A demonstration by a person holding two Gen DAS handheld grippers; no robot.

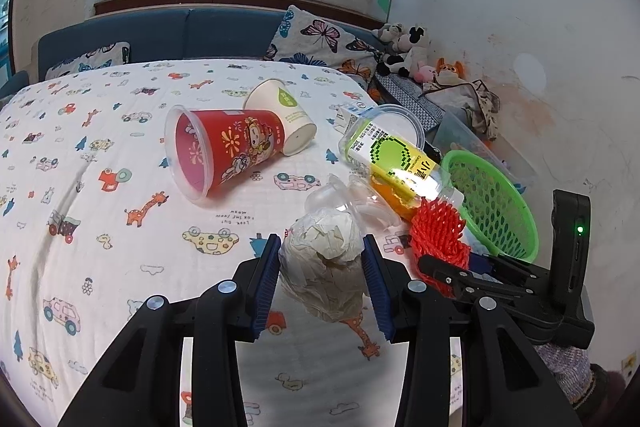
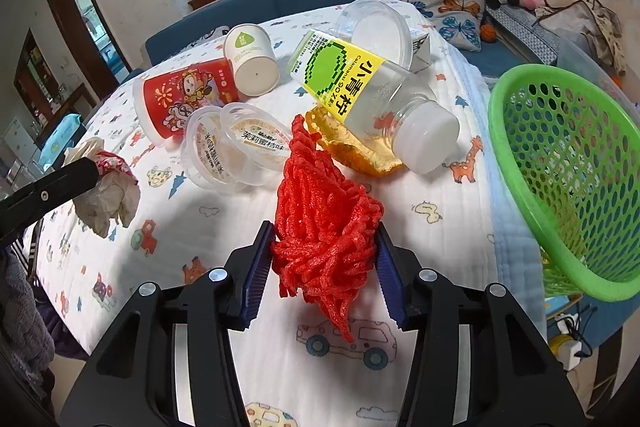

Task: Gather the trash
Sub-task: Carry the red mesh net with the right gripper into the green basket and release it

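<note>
My left gripper (image 1: 322, 247) is shut on a crumpled paper wad (image 1: 324, 267) and holds it above the table; the wad also shows in the right wrist view (image 2: 106, 195). My right gripper (image 2: 326, 239) is shut on a red foam fruit net (image 2: 324, 211), which also shows in the left wrist view (image 1: 438, 235). A green mesh basket (image 2: 560, 167) stands tilted at the table's right edge, right of the net. On the table lie a clear bottle with a yellow label (image 2: 360, 91), a red cup (image 2: 180, 99), a white paper cup (image 2: 250, 59), clear plastic tubs (image 2: 236, 147) and an orange peel (image 2: 352, 147).
The table has a white cartoon-print cloth (image 1: 120, 227). A clear lid (image 2: 376, 27) and a small carton (image 2: 420, 51) lie behind the bottle. A blue sofa with butterfly pillows (image 1: 320, 39) and plush toys (image 1: 404, 47) stands behind the table.
</note>
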